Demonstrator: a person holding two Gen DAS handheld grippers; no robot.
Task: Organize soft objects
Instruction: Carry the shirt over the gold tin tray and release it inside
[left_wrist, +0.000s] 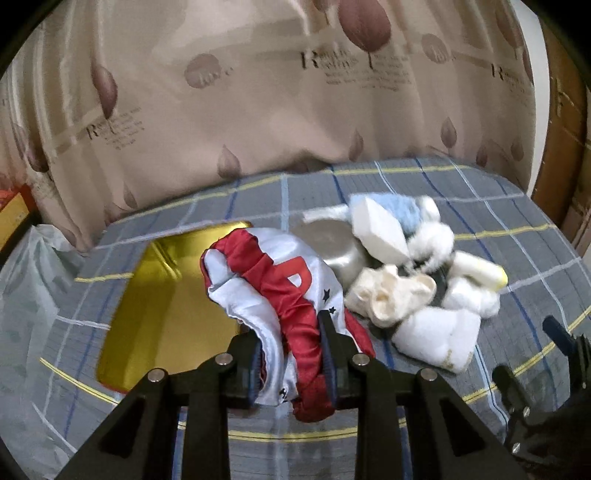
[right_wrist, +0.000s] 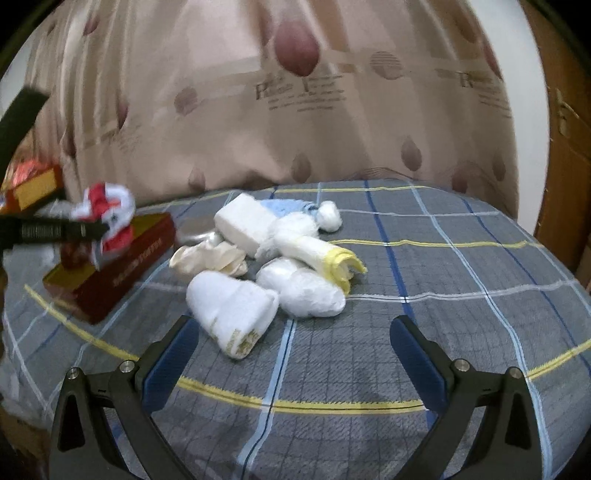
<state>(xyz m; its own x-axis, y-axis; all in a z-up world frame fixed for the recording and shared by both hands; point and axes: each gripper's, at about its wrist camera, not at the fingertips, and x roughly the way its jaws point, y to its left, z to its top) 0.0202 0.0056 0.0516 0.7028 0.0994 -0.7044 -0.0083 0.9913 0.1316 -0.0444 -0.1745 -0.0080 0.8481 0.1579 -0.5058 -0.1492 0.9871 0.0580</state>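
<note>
- Nearest the left wrist camera, the left gripper (left_wrist: 291, 354) is clamped on a red-and-white satin garment (left_wrist: 280, 280), its blue-padded fingers (left_wrist: 328, 354) pressing the bunched cloth from both sides; the garment hangs clear of the bed.
- In the right wrist view, the right gripper (right_wrist: 293, 354) has its jaws spread wide with nothing between them, over the grey checked bedsheet (right_wrist: 443, 295).
- Just beyond its left finger lies a folded white sock (right_wrist: 232, 314) with gold lettering at the cuff.
- Behind that sock sits the pile of soft things: a white bundle (right_wrist: 303, 291), a yellow-trimmed roll (right_wrist: 332, 258), a cream sock (right_wrist: 210, 258), a white block (right_wrist: 243, 221), a pale blue fluffy piece (right_wrist: 284, 206) and a white pompom (right_wrist: 328, 216), all touching or overlapping.
- To the pile's left stands an open box (right_wrist: 122, 273), red outside and gold inside (left_wrist: 162, 295); the held garment is above it.
- Farthest back, a beige curtain (left_wrist: 258, 92) with brown leaf prints drops behind the bed.
</note>
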